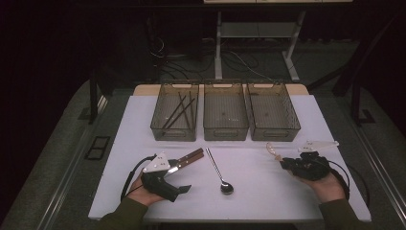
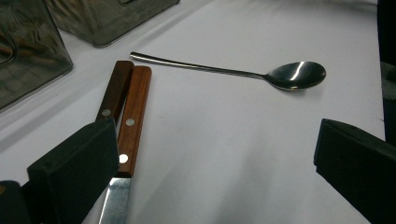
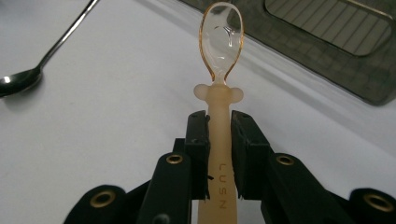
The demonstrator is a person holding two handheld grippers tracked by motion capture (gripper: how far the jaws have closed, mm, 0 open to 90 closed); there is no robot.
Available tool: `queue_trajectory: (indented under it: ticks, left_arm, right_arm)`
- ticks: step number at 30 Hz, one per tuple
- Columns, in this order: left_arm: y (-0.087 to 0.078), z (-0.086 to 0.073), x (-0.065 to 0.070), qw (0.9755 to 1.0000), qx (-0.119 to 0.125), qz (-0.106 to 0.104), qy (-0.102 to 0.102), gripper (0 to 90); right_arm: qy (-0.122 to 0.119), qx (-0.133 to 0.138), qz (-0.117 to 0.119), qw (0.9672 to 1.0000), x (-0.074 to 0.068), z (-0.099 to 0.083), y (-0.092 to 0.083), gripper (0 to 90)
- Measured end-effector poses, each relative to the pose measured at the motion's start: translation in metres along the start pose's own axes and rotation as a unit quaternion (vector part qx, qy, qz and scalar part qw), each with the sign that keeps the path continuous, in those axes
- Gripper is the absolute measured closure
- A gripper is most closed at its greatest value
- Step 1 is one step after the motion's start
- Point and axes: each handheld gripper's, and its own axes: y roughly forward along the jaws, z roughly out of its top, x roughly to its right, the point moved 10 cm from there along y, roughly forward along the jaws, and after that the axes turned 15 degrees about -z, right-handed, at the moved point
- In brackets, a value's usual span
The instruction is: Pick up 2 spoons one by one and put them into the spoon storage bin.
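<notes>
While the right gripper (image 3: 219, 135) holds the see-through plastic spoon (image 3: 221, 56) tight by its handle, the bowl sticks out toward the right-hand bin (image 1: 273, 117). That spoon is up off the white surface (image 1: 258, 191), just in front of the bin. Farther from the bin, the left gripper (image 2: 210, 172) has its jaws wide open (nothing in them), beside two knives (image 2: 128, 109) and a metal spoon (image 2: 294, 74).

The high view is dimly lit, with the surroundings lost in darkness and only the white tabletop (image 1: 249, 191) brightened, while glare is seen on the metal spoon (image 2: 299, 74) and near jaws are blurred.
</notes>
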Motion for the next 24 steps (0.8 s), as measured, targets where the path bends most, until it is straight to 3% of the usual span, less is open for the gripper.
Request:
queue_trajectory:
  ticks: [9, 24]
  left_arm:
    - [0.000, 0.000, 0.000, 1.0000, 0.001, 0.000, -0.002, 0.0]
    - [0.004, 0.000, 0.000, 1.0000, 0.005, -0.002, -0.005, 0.0]
  right_arm:
    - [-0.016, 0.010, 0.016, 0.9997, -0.008, 0.009, -0.001, 77.7]
    - [-0.011, 0.045, 0.033, 0.9984, -0.013, 0.035, -0.002, 77.7]
